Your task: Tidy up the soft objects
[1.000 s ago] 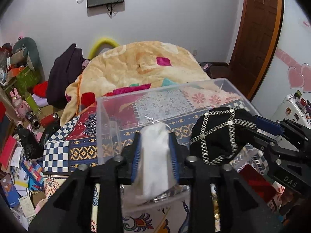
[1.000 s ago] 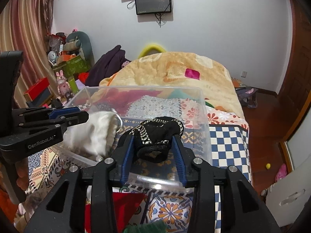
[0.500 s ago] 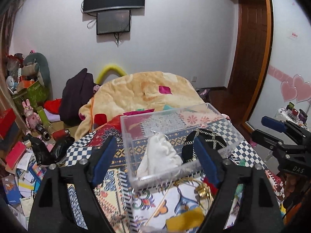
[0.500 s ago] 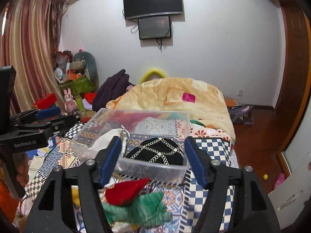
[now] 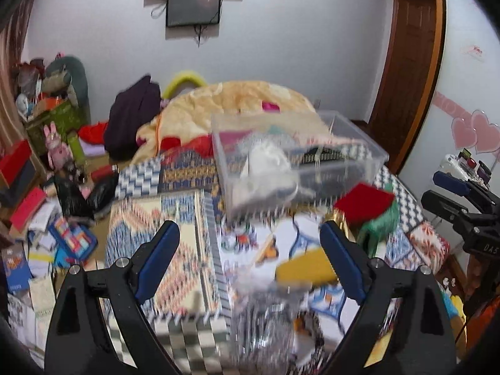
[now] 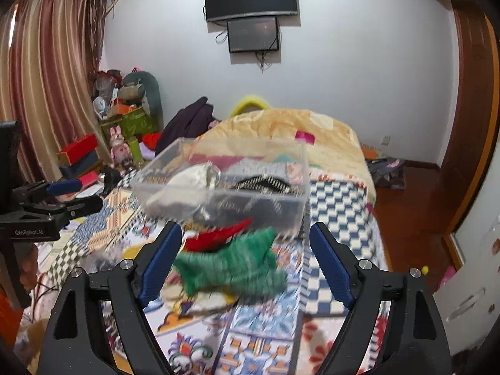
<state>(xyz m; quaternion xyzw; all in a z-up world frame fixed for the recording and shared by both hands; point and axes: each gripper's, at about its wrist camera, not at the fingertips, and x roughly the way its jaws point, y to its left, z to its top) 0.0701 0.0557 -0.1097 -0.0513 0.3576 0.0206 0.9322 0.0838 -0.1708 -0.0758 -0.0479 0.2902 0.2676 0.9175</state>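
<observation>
Both grippers drawn back from the clear bin [image 5: 297, 162] since a second ago; white pouch [image 5: 268, 162] and black chain-trimmed item [image 6: 262, 186], then clamped, now lie released inside it

Left gripper [image 5: 250, 262]: jaws spread wide, empty. Right gripper [image 6: 243, 259]: jaws spread wide, empty

Bin: on the patterned bedspread [image 6: 337, 206], at 12 o'clock from both grippers

Red cloth [image 6: 218, 234] and green knitted piece [image 6: 234, 265]: on the bed between right gripper and bin, touching each other

Yellow item [image 5: 303, 270]: at 3 o'clock in the left view, partly behind a finger

Foreground silver mass at 6 o'clock, left view: motion-blurred, unidentifiable
</observation>
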